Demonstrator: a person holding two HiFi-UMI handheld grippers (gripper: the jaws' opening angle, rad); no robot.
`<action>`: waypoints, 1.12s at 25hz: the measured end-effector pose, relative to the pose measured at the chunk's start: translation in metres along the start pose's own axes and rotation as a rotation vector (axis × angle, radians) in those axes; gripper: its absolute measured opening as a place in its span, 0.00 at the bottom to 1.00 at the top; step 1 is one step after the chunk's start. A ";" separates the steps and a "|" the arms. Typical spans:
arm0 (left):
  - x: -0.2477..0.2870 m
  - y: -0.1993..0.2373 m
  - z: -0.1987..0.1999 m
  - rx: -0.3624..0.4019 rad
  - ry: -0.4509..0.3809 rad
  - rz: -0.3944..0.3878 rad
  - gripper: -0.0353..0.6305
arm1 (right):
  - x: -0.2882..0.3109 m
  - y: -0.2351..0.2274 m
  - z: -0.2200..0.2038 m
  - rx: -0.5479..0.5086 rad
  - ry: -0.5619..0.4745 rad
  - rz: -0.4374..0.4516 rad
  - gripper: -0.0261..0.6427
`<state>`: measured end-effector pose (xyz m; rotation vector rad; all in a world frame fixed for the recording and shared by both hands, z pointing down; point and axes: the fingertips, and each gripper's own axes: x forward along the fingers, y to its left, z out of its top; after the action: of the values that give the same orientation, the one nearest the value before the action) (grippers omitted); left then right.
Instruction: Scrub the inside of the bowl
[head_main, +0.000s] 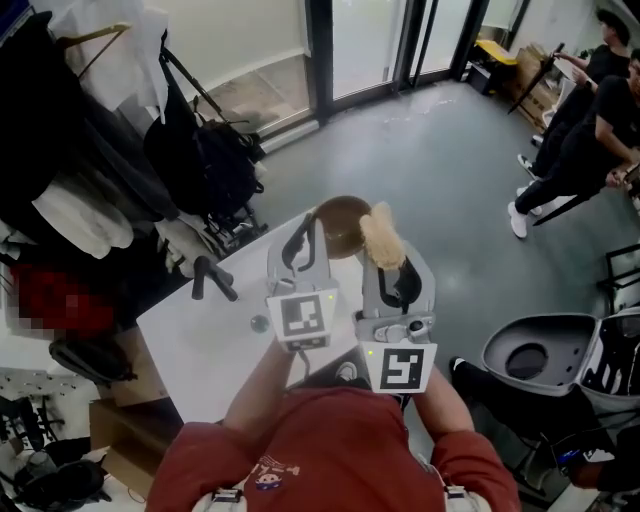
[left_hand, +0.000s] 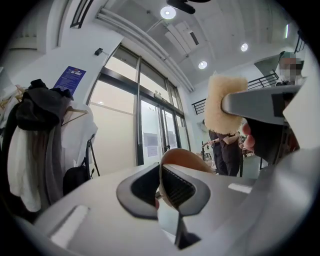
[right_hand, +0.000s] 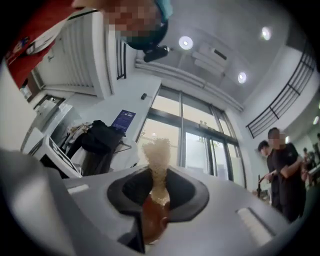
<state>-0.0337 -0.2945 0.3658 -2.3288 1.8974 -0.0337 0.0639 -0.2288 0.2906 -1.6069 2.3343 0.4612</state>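
Note:
A brown bowl sits at the far edge of the white table. My left gripper is shut on the bowl's near left rim; in the left gripper view the rim stands upright between the jaws of the left gripper. My right gripper is shut on a scrub brush with a tan bristle head, held up just right of the bowl and above it. In the right gripper view the brush's brown handle sits between the jaws of the right gripper, with the bristles pointing up.
A black tool and a small round item lie on the table's left part. A clothes rack and a black bag stand to the left. People are at the far right, and a grey seat stands near right.

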 end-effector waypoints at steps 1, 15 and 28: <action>0.000 0.000 -0.003 -0.007 0.002 -0.001 0.09 | -0.004 0.004 -0.002 -0.029 -0.009 -0.003 0.15; 0.005 -0.002 -0.024 -0.110 0.084 -0.023 0.09 | -0.008 -0.009 -0.012 -0.013 0.056 -0.063 0.15; 0.008 -0.015 -0.122 -0.144 0.296 -0.048 0.09 | -0.022 -0.019 -0.039 -0.011 0.123 -0.108 0.15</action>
<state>-0.0305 -0.3106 0.4874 -2.5886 2.0338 -0.2697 0.0873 -0.2325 0.3332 -1.8028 2.3198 0.3617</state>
